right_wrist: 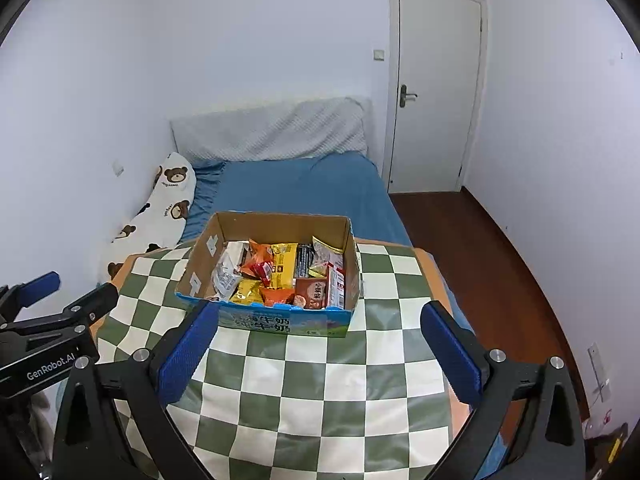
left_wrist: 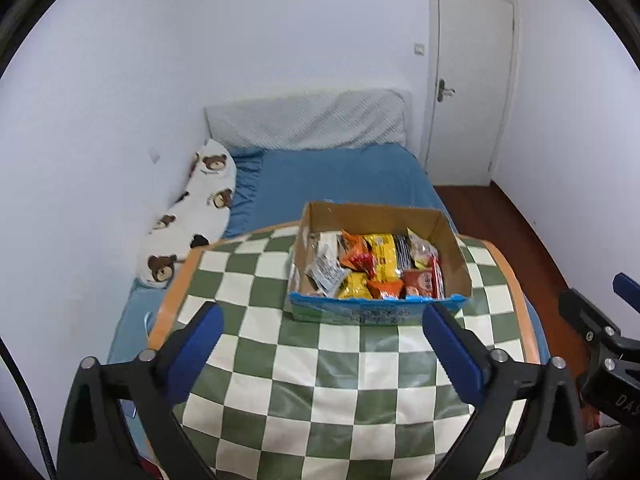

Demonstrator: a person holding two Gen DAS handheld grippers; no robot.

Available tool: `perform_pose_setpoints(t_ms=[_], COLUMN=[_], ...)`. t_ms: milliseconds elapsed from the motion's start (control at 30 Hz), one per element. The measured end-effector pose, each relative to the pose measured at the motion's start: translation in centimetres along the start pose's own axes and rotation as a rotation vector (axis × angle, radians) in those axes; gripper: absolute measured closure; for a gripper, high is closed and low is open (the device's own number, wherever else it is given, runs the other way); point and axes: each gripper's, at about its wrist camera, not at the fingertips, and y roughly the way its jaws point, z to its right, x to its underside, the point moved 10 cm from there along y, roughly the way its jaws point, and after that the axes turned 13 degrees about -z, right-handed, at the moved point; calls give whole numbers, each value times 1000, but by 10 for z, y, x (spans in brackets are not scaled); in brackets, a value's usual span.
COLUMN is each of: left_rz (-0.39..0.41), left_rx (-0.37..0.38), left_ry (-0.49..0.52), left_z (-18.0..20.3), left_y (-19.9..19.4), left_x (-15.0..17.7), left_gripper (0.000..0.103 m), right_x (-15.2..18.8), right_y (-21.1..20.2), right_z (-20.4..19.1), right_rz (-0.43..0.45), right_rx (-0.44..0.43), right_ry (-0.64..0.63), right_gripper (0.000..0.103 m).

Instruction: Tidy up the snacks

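A cardboard box of snacks is seen standing on the far part of a bench covered with a green-and-white checked cloth. The box is open at the top and is filled with packets: a yellow packet, an orange packet, a white packet and a brown-red packet can be made out among others.

The left gripper is held above the near part of the bench, its jaws spread wide and nothing between them. The right gripper is held likewise, jaws released and empty, with its left blue pad appearing just in front of the box's near corner; whether it touches cannot be told.

Behind the bench a bed with a blue sheet is seen, with a bear-print pillow along the wall and a white door beyond.
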Motion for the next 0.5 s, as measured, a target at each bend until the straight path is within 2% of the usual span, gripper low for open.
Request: perform_pose_setpoints(t_ms=[200,500], left_rz=[35,-29], left_rx=[-3,5], left_ry=[-22,-7], left_z=[-6,5], left_y=[-9,27], left_x=[-4,-3], left_gripper=[0,0], right_x=[0,-8], right_y=[-5,14], right_z=[-4,1], right_rz=[12,6], right_rx=[-11,-5], right_ry=[-13,-13], right_gripper=[0,0])
